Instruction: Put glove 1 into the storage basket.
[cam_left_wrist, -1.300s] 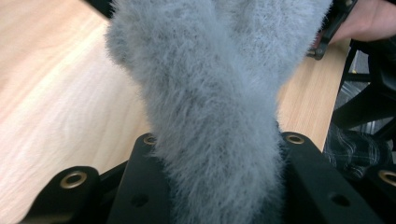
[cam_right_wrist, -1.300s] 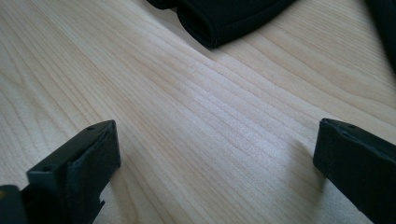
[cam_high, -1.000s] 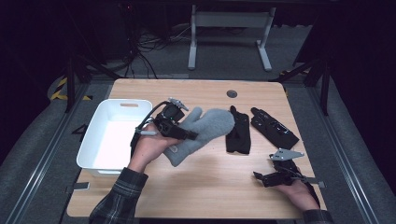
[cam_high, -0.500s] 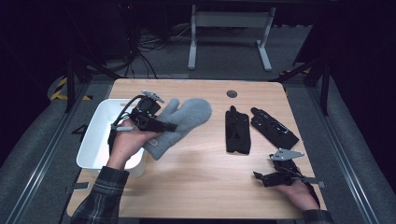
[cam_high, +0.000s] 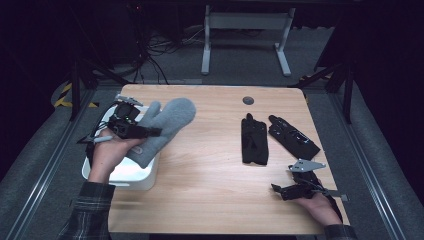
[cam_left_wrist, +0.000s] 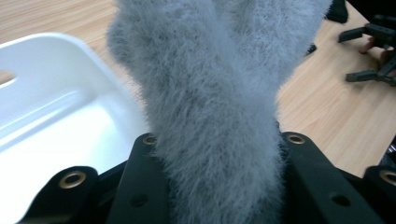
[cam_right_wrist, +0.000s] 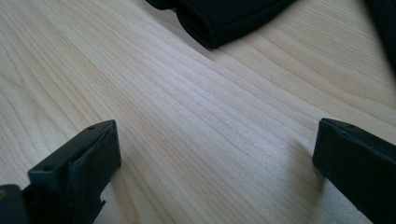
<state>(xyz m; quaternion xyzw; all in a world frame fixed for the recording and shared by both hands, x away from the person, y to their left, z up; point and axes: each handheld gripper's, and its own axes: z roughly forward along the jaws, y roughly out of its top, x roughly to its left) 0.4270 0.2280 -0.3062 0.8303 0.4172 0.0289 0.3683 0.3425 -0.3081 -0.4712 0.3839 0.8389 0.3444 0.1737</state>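
Holding grey mitten (cam_high: 162, 131) pinched in our left gripper (cam_high: 150, 132), mitten partly above white bin (cam_high: 145, 177) at table's left edge. Two black gloves (cam_high: 254, 140) mid-right. Our right gripper (cam_high: 280, 192) spread, empty, resting on table (cam_high: 210, 170).

Mitten (cam_high: 165, 127) over tub (cam_high: 145, 177) at left (two gloves (cam_high: 254, 140) lie right).

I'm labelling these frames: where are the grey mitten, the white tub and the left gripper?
grey mitten (cam_high: 167, 122): high view, middle of its palm.
white tub (cam_high: 131, 176): high view, near rim.
left gripper (cam_high: 154, 132): high view, at its jaw tips.
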